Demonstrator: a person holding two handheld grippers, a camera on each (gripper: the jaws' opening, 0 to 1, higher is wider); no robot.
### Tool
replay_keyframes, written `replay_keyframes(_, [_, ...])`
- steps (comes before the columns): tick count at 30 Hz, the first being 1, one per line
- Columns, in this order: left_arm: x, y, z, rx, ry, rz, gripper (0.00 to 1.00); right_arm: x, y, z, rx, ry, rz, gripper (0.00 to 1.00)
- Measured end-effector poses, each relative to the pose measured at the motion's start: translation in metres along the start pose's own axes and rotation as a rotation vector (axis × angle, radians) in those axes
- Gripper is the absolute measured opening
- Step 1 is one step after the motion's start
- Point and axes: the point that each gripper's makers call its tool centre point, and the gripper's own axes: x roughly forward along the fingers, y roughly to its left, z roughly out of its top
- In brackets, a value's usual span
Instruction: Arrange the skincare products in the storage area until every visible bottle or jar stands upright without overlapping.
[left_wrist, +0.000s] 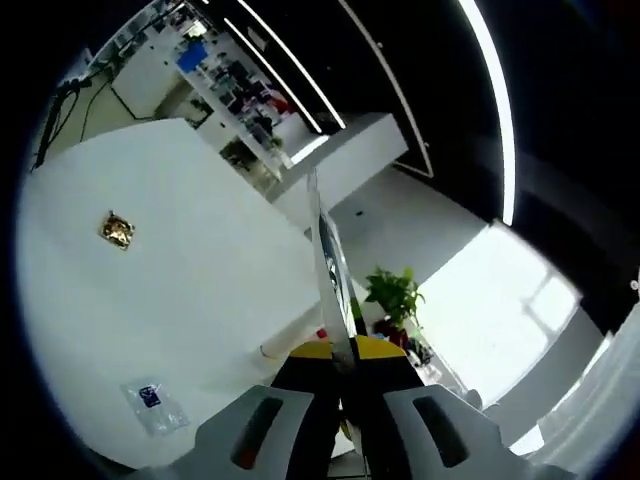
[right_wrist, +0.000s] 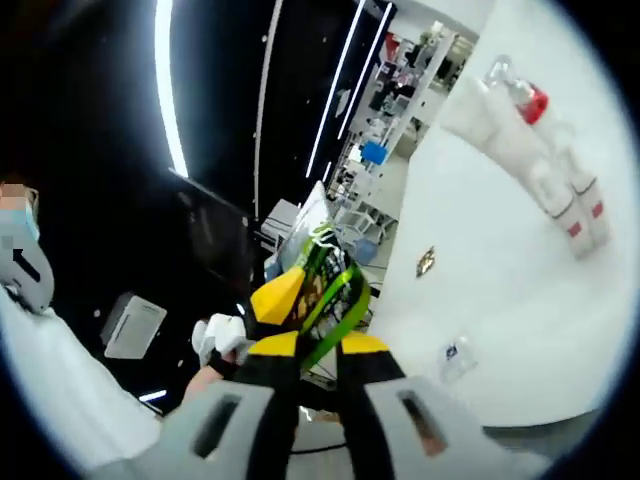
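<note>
Left gripper: jaws pinch a thin flat clear sheet. Right gripper: pinches a green-patterned packet. Skincare bottles at two o'clock, upright. Risk: loaded grippers sweeping in could topple them.

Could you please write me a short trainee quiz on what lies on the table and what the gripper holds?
1. Besides the group of bottles, how many small things lie on the white table?
2. What colour is the cap on one bottle? A blue, B red, C black.
3. True or false: the right gripper holds nothing.

Key:
1. Two: a gold piece and a clear packet.
2. B.
3. False: its jaws are closed on a green item.
</note>
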Motion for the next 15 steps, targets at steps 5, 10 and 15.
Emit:
replay_keyframes(5, [-0.007,0.002,0.003,0.070,0.086,-0.016,0.00,-0.013,-0.008,0.018,-0.005,-0.047,-0.007,0.27])
replay_keyframes(10, [-0.009,-0.010,-0.012,0.121,0.202,-0.085,0.00,-0.017,-0.005,0.054,-0.022,-0.123,0.024,0.40])
replay_keyframes(15, [-0.005,-0.032,-0.035,0.093,0.267,-0.182,0.00,-0.008,0.006,0.064,-0.039,-0.113,0.071,0.48])
